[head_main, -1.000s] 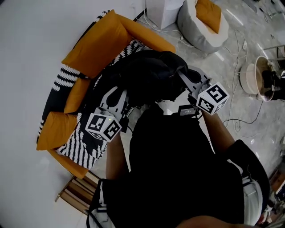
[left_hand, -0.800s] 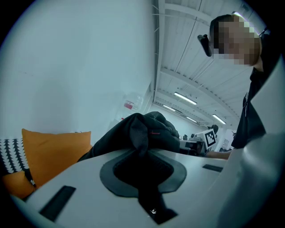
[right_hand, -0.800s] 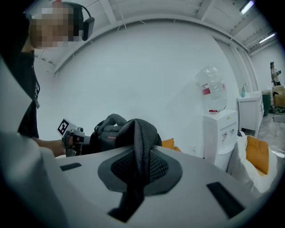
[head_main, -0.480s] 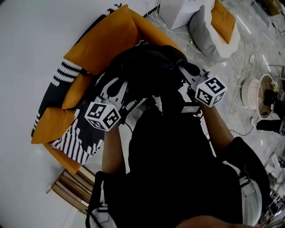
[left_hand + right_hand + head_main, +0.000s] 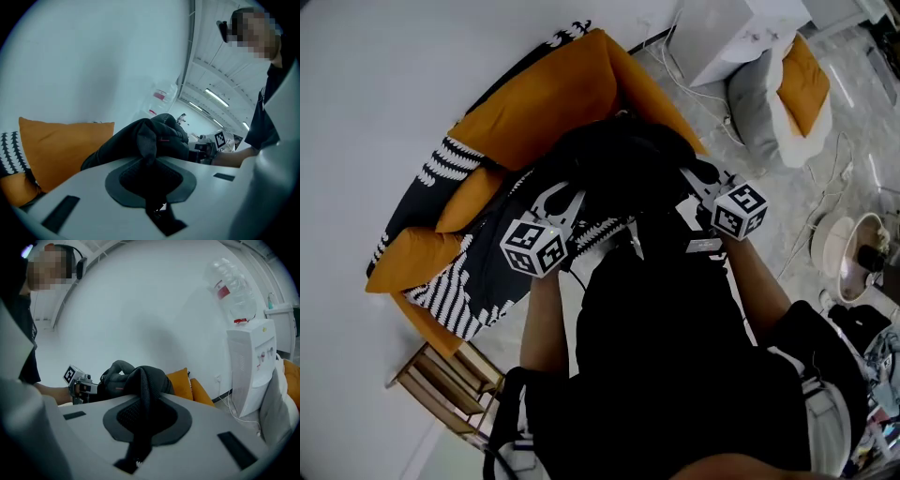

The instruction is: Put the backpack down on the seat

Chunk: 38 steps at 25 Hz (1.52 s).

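Observation:
A black backpack (image 5: 619,173) hangs between my two grippers, over the black-and-white patterned seat (image 5: 478,272) of an orange sofa. My left gripper (image 5: 567,202) is shut on a fold of the backpack's fabric (image 5: 145,140) at its left side. My right gripper (image 5: 698,183) is shut on a black mesh strap (image 5: 147,390) at its right side. In the right gripper view the backpack (image 5: 136,380) bulges above the jaws with the left gripper (image 5: 77,378) beyond it. Whether the bag's underside touches the seat is hidden.
Orange back cushions (image 5: 548,108) line the sofa along a white wall, with smaller orange cushions (image 5: 408,262) at its left end. A white water dispenser (image 5: 255,366) and a grey beanbag (image 5: 764,94) stand to the right. A wooden stand (image 5: 441,380) sits by the sofa's near corner. Cables cross the floor.
Both grippers and the backpack have moved further over the sofa, toward its orange back cushions. Both grips are unchanged.

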Available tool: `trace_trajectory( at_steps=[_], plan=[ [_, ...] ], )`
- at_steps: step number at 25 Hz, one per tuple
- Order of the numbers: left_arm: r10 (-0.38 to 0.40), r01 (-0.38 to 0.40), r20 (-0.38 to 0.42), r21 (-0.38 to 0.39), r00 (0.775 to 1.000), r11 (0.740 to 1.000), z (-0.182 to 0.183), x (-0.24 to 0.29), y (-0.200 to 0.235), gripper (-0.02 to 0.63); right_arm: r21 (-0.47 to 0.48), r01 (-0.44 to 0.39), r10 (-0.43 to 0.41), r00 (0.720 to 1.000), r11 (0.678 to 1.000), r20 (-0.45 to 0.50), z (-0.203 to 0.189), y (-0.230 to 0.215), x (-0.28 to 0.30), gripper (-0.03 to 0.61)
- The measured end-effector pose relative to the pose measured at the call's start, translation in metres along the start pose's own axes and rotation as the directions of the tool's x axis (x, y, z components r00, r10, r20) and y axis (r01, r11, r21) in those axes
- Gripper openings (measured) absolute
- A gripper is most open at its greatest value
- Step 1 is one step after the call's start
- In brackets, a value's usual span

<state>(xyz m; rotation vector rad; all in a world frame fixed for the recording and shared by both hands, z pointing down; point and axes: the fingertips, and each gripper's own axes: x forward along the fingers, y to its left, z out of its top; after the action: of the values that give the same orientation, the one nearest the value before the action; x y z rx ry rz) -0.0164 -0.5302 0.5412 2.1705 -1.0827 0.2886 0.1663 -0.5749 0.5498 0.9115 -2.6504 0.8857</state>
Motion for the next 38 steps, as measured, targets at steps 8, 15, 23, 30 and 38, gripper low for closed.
trace_trajectory(
  at_steps=[8,15,23,30,38],
  plan=[
    [0.037,-0.043,-0.056,-0.094,0.998,0.995,-0.011,0.055,0.039,0.052,0.085,-0.009,0.013,0.999,0.996,-0.05,-0.011,-0.066,0.048,0.046],
    [0.071,-0.078,-0.064,-0.12,0.995,0.99,0.002,0.099,0.073,0.054,0.148,0.03,-0.025,0.999,0.989,-0.038,-0.007,-0.122,0.094,0.048],
    [0.158,-0.159,-0.021,-0.141,0.987,0.977,0.018,0.136,0.124,0.057,0.135,0.091,-0.079,0.993,0.987,-0.088,-0.002,-0.164,0.145,0.048],
    [0.279,-0.274,0.003,-0.172,0.96,0.946,0.017,0.167,0.167,0.066,0.105,0.19,-0.169,0.968,0.976,-0.185,-0.013,-0.199,0.186,0.049],
    [0.369,-0.382,-0.101,-0.215,0.924,0.899,0.0,0.2,0.216,0.074,0.063,0.27,-0.236,0.916,0.961,-0.324,-0.04,-0.231,0.227,0.049]
  ],
)
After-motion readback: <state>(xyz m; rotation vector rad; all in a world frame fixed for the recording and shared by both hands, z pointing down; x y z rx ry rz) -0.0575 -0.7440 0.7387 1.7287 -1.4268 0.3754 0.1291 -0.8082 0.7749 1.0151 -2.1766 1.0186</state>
